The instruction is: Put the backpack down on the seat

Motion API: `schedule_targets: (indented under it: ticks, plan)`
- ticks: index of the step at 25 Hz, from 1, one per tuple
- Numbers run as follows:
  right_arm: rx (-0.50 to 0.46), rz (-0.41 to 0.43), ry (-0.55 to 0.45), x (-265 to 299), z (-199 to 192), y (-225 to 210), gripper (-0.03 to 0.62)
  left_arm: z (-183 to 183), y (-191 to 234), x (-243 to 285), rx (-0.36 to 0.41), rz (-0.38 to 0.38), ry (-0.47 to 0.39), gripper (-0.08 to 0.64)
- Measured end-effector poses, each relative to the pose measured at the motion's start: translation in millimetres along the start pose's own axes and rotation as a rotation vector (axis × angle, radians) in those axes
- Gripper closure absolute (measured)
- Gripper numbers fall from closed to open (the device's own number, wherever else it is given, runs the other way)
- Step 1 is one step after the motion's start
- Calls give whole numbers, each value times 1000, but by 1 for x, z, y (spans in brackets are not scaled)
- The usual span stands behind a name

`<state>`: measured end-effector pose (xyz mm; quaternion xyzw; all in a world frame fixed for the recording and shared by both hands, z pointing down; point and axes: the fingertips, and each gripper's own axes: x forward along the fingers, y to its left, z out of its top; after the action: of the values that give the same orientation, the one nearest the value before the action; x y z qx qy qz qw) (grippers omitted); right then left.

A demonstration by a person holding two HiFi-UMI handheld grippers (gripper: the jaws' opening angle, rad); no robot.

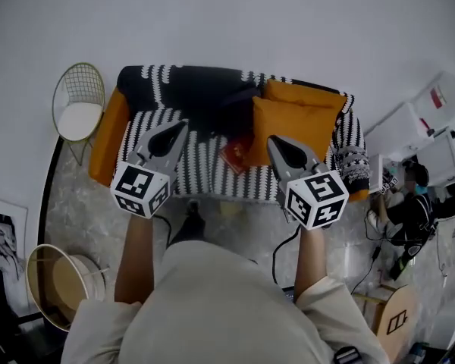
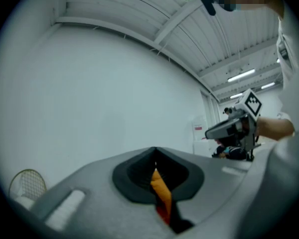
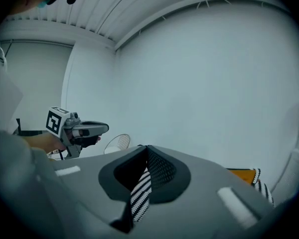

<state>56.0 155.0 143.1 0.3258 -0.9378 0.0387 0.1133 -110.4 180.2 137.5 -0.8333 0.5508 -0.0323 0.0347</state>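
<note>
Head view: left gripper (image 1: pixel 180 126) and right gripper (image 1: pixel 274 141), both with jaws closed together and empty, held above striped sofa (image 1: pixel 205 170); dark backpack (image 1: pixel 212 105) lying on its seat, beside orange cushions (image 1: pixel 297 127).

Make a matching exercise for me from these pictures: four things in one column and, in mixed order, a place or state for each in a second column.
Things
1. wire chair
2. orange cushions
3. small red thing
4. left gripper

Places or states
A. jaws shut, holding nothing
B. on the sofa, toward the head view's right
C. on the floor beside the sofa, at the head view's left
D. near the middle of the sofa seat

Right pairs: 1-C, 2-B, 3-D, 4-A
</note>
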Motion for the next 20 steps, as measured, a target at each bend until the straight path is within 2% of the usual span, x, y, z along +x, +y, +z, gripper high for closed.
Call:
schedule_targets:
  ticks: [4, 12, 16, 20]
  plan:
    - [-43, -4, -42, -12, 21, 8, 586, 24, -8, -13, -8, -10, -38, 557]
    - [-100, -1, -53, -26, 39, 22, 586, 43, -19, -29, 72, 9, -30, 557]
    - [-132, 1, -42, -28, 38, 28, 586, 50, -26, -35, 28, -20, -56, 557]
    - [-122, -2, -51, -34, 38, 30, 586, 50, -31, -39, 22, -27, -58, 557]
